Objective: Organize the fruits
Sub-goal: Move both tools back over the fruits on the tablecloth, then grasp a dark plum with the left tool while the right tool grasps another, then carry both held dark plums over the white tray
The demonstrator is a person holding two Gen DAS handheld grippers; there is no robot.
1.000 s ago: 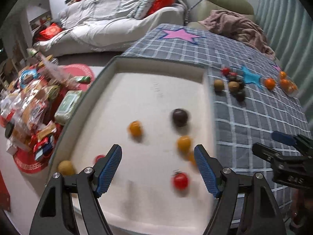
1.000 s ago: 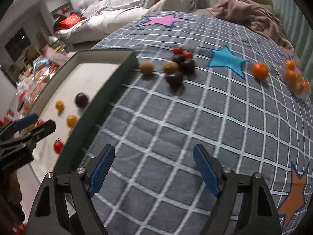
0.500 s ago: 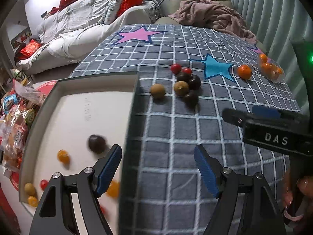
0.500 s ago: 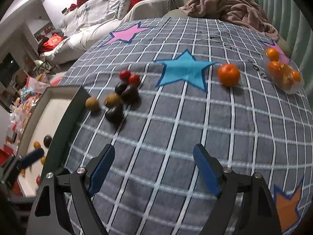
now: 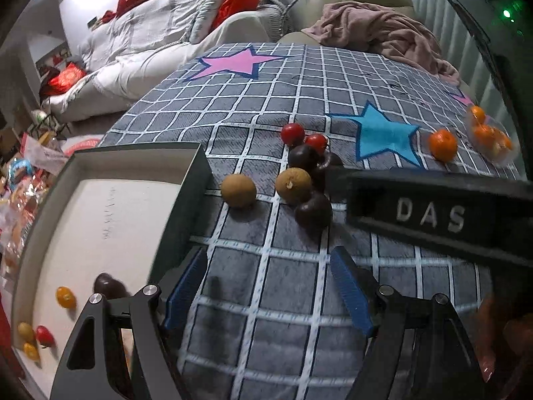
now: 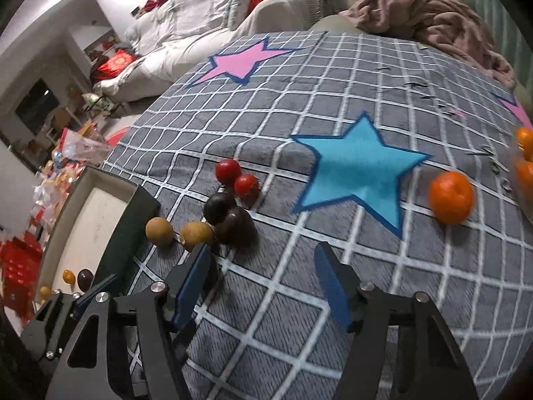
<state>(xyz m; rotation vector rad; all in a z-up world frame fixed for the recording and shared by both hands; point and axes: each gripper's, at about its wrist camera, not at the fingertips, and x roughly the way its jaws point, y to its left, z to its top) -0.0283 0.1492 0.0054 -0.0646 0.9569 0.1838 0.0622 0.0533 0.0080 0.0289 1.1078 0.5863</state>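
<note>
At far left, a box (image 5: 186, 196) is seen at the cloth's edge; small fruits (image 5: 65, 296) already lie on its white floor. Just right of its dark wall, two brown fruits (image 6: 160, 231) rest on the checked cloth (image 6: 333, 76), touching or nearly touching a cluster of dark fruits (image 6: 235, 226) and two red ones (image 6: 228, 170). The left gripper (image 5: 268, 291) is held wide and empty, short of the cluster. The right gripper (image 6: 263, 288) is likewise wide and empty, its left finger close beside the nearest dark fruit. An orange (image 6: 450, 197) sits well apart to the right, with more oranges (image 5: 489, 135) at the far edge.

Judged step: reaching for one fruit. A fruit at the cluster's rim is best taken, so neighbours are not rolled. The box wall is to be cleared on transfer. Open cloth lies right of the cluster; the grippers are close together, so crossing is to be avoided
</note>
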